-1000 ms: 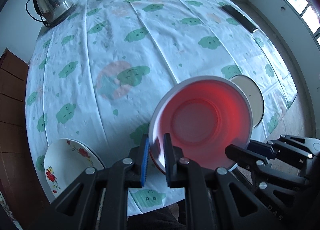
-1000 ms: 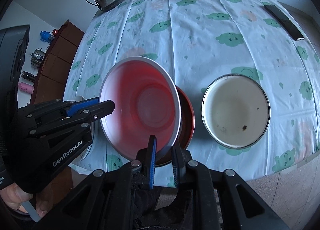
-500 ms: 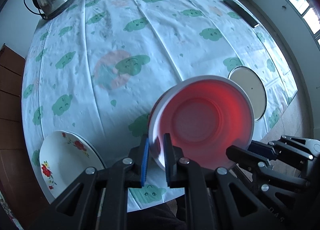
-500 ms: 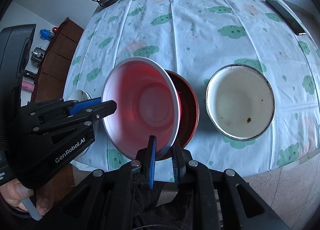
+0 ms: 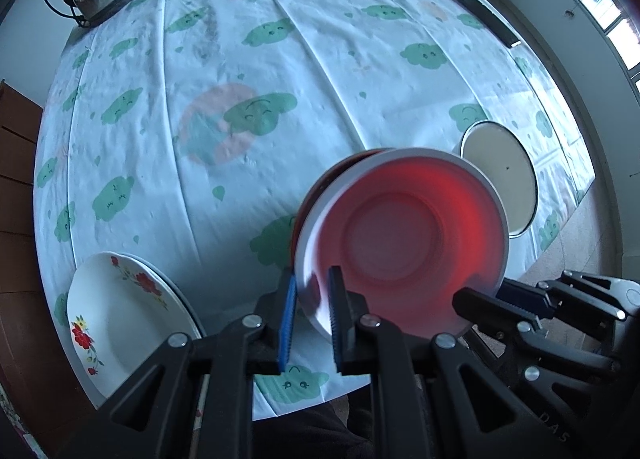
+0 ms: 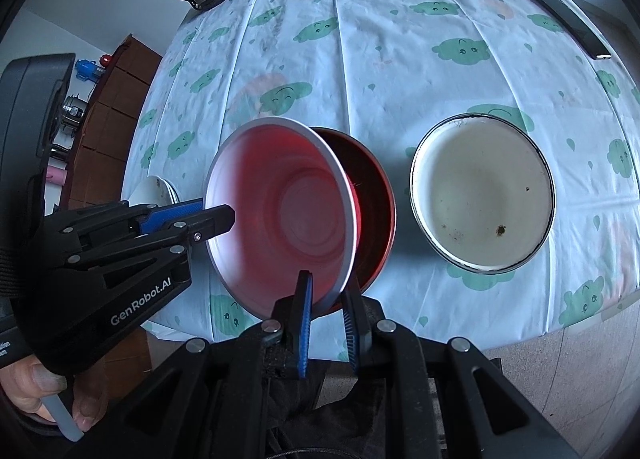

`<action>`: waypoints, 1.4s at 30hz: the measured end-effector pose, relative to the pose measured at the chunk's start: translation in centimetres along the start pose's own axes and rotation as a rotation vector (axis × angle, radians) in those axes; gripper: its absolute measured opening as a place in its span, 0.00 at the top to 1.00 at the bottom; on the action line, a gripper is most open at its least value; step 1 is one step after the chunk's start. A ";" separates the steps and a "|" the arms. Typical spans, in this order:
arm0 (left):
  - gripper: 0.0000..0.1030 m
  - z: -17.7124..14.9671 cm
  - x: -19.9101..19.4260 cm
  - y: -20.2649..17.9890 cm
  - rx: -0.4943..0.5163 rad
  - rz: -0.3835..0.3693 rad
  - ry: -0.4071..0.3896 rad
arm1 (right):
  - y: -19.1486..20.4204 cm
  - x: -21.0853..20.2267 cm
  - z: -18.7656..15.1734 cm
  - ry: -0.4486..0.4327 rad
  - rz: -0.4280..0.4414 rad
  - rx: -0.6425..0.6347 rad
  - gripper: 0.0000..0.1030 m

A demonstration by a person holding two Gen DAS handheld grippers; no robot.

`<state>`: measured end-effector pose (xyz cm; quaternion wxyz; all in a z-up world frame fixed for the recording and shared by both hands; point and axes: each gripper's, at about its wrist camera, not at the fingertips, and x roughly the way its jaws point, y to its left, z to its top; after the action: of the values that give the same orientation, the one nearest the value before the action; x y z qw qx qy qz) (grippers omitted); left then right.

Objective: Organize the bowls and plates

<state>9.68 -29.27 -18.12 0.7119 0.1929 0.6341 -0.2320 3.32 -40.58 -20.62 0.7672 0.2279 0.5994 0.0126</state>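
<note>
From the left wrist, the left tongs pinch the rim of a pale bowl with a red inside, tilted above the desk. Two flowered plates lie stacked at the near left edge; one cream bowl sits right.

From the right wrist, the right tongs clamp that same rim. A dark red bowl shows behind it, and a hand below.

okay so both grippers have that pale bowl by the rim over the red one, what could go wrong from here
1. The pale bowl hangs tilted, pinched only at its rim by the left gripper and right gripper; it could slip.
2. The red bowl below sits near the table edge; a hard landing might nudge it off.
</note>
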 end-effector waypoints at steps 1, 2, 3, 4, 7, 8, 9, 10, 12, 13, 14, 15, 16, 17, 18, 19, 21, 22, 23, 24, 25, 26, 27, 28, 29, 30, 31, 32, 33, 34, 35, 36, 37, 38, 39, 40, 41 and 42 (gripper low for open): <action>0.88 0.0 0.1 0.0 -0.001 -0.001 0.002 | 0.0 0.0 0.0 0.001 0.000 0.001 0.83; 0.88 0.0 0.1 0.0 -0.002 -0.003 0.004 | 0.0 0.1 0.0 0.001 0.000 0.002 0.83; 0.88 0.0 0.2 0.1 -0.002 -0.005 0.005 | 0.0 0.1 0.0 0.002 0.000 0.003 0.83; 0.88 0.0 0.2 0.1 -0.004 -0.008 0.008 | -0.1 0.2 0.0 0.004 -0.001 0.006 0.83; 0.88 0.0 0.3 0.1 -0.007 -0.011 0.011 | -0.1 0.4 0.0 0.007 -0.001 0.010 0.83; 0.88 0.1 0.4 0.2 -0.009 -0.013 0.013 | -0.1 0.4 0.0 0.008 -0.001 0.013 0.83; 0.88 0.1 0.4 0.1 -0.009 -0.013 0.011 | -0.1 0.4 0.0 0.008 -0.001 0.014 0.83; 0.88 0.1 0.4 0.1 -0.007 -0.013 0.011 | -0.2 0.5 0.0 0.008 -0.001 0.017 0.83; 0.88 0.2 0.5 0.1 -0.005 -0.015 0.010 | -0.2 0.5 0.0 0.006 -0.008 0.019 0.83; 0.88 0.3 0.5 0.1 -0.005 -0.015 0.010 | -0.1 0.5 0.0 0.005 -0.012 0.019 0.83; 0.88 0.3 0.6 0.1 -0.005 -0.015 0.009 | -0.2 0.5 0.1 0.004 -0.010 0.022 0.83; 0.88 0.4 0.6 0.1 -0.004 -0.015 0.009 | -0.2 0.5 0.1 0.004 -0.009 0.024 0.83; 0.88 0.5 0.5 0.0 -0.004 -0.015 0.009 | -0.2 0.5 0.1 0.003 -0.010 0.023 0.83; 0.88 0.6 0.6 0.1 -0.004 -0.015 0.009 | -0.2 0.5 0.1 0.003 -0.010 0.023 0.83; 0.88 0.6 0.6 0.1 -0.003 -0.014 0.010 | -0.2 0.6 0.1 0.004 -0.009 0.023 0.83; 0.87 0.6 0.6 0.1 -0.003 -0.014 0.010 | -0.2 0.5 0.1 0.004 -0.009 0.024 0.83; 0.83 0.7 0.6 0.0 0.000 -0.020 0.011 | -0.2 0.5 0.0 0.003 -0.007 0.026 0.83; 0.83 0.7 0.6 -0.1 0.003 -0.017 0.010 | -0.2 0.6 0.1 0.004 -0.003 0.029 0.83; 0.83 0.8 0.6 -0.2 0.009 -0.009 0.008 | -0.1 0.6 0.1 0.004 -0.003 0.029 0.83; 0.83 0.8 0.6 -0.3 0.014 -0.003 0.005 | -0.1 0.6 0.1 0.005 -0.002 0.028 0.83; 0.83 0.9 0.6 -0.4 0.015 -0.001 0.005 | -0.1 0.6 0.1 0.006 0.000 0.028 0.83; 0.83 0.9 0.6 -0.3 0.014 -0.002 0.005 | -0.1 0.6 0.1 0.006 0.001 0.029 0.83; 0.83 1.0 0.7 -0.3 0.013 -0.003 0.005 | -0.1 0.6 0.1 0.006 0.003 0.031 0.83; 0.83 1.0 0.7 -0.3 0.012 -0.003 0.005 | -0.3 0.6 0.1 0.007 0.006 0.032 0.83; 0.83 1.0 0.7 -0.3 0.013 -0.003 0.005 | -0.4 0.6 0.1 0.008 0.006 0.030 0.83; 0.82 1.0 0.7 -0.3 0.013 -0.003 0.004 | -0.4 0.7 0.1 0.008 0.007 0.030 0.83; 0.80 1.0 0.7 -0.3 0.013 -0.007 0.005 | -0.5 0.7 0.2 0.009 0.009 0.033 0.83; 0.80 1.0 0.7 -0.3 0.014 -0.008 0.004 | -0.5 0.7 0.2 0.008 0.010 0.033 0.83; 0.80 1.0 0.7 -0.4 0.016 -0.004 0.004 | -0.5 0.7 0.2 0.009 0.010 0.033 0.83; 0.80 1.1 0.7 -0.4 0.017 -0.002 0.003 | -0.5 0.7 0.2 0.009 0.010 0.032 0.83; 0.80 1.2 0.8 -0.5 0.016 -0.002 0.003 | -0.5 0.7 0.2 0.010 0.010 0.032 0.83; 0.80 1.2 0.8 -0.4 0.014 -0.003 0.004 | -0.5 0.7 0.2 0.009 0.010 0.032 0.83; 0.80 1.2 0.8 -0.5 0.014 -0.004 0.004 | -0.5 0.7 0.2 0.009 0.011 0.034 0.83; 0.80 1.2 0.8 -0.5 0.014 -0.003 0.003 | -0.6 0.7 0.2 0.009 0.013 0.035 0.83; 0.80 1.3 0.8 -0.5 0.013 -0.002 0.003 | -0.6 0.8 0.3 0.010 0.013 0.035 0.83; 0.80 1.3 0.9 -0.6 0.012 -0.001 0.003 | -0.6 0.8 0.2 0.011 0.014 0.034 0.83; 0.80 1.4 0.9 -0.6 0.012 0.000 0.003 | -0.6 0.8 0.2 0.011 0.015 0.035 0.83; 0.80 1.4 0.9 -0.6 0.011 0.001 0.003 | -0.6 0.8 0.3 0.011 0.015 0.037 0.83</action>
<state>10.59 -30.63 -18.81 0.7102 0.1974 0.6337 -0.2347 3.63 -41.00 -21.50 0.7595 0.2466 0.6019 0.0086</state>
